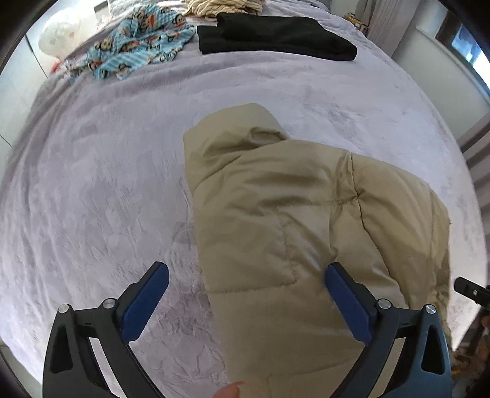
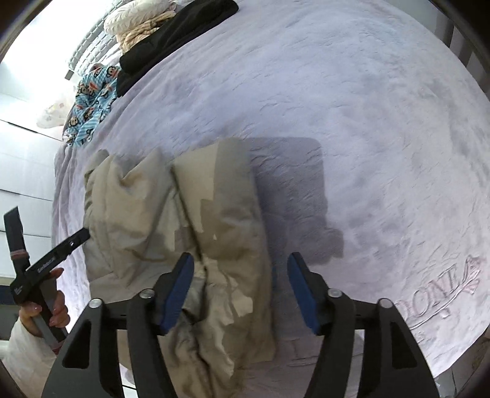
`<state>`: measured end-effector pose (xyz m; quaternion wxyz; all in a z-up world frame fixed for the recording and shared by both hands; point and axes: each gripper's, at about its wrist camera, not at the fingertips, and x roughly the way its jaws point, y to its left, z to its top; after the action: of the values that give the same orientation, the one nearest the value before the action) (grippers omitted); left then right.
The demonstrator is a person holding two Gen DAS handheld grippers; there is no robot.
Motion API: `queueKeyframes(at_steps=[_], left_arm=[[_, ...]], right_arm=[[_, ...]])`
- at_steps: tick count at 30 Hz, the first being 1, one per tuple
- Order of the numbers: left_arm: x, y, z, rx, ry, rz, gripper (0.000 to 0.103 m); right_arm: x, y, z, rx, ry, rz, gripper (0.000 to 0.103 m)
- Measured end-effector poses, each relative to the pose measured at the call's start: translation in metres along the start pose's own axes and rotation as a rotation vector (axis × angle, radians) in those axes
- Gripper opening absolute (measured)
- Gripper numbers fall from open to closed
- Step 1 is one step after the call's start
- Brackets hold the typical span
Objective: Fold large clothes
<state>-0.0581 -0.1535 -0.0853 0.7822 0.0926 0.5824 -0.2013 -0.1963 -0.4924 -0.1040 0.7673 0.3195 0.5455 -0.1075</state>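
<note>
A beige puffer jacket lies folded into a thick bundle on the lavender bed blanket. My left gripper hovers over the jacket's near left edge, jaws wide apart, pads touching nothing. In the right wrist view the same jacket lies bunched and creased. My right gripper stands open above its near right part, with the fabric below the blue pads and not pinched. A hand grasps the left gripper's handle at the left edge of that view.
At the far end of the bed lie a folded black garment, a blue monkey-print cloth and a cream knit. Embroidered lettering marks the blanket on the right. The bed's edge runs close on the right.
</note>
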Motion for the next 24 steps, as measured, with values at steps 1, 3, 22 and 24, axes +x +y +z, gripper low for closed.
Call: queueKeyframes(at_steps=[1,3,22,24], left_arm=[[0.001,0.006,-0.001,-0.018,0.011,-0.034,0.102],[0.004,0.023,-0.006,-0.076,0.048,-0.141,0.102],[0.087,0.066,-0.043,-0.266,0.256,-0.679,0.102],[0.093,0.064,-0.045,-0.274,0.255,-0.689,0.102]], right_arm=[[-0.001,-0.003,0.001,-0.001,0.0,0.004,0.083],[-0.001,-0.01,0.003,-0.007,0.002,0.03,0.084],[0.09,-0.027,0.017,-0.012,0.269,0.501,0.103],[0.098,-0.021,0.019,-0.022,0.274,0.562,0.103]])
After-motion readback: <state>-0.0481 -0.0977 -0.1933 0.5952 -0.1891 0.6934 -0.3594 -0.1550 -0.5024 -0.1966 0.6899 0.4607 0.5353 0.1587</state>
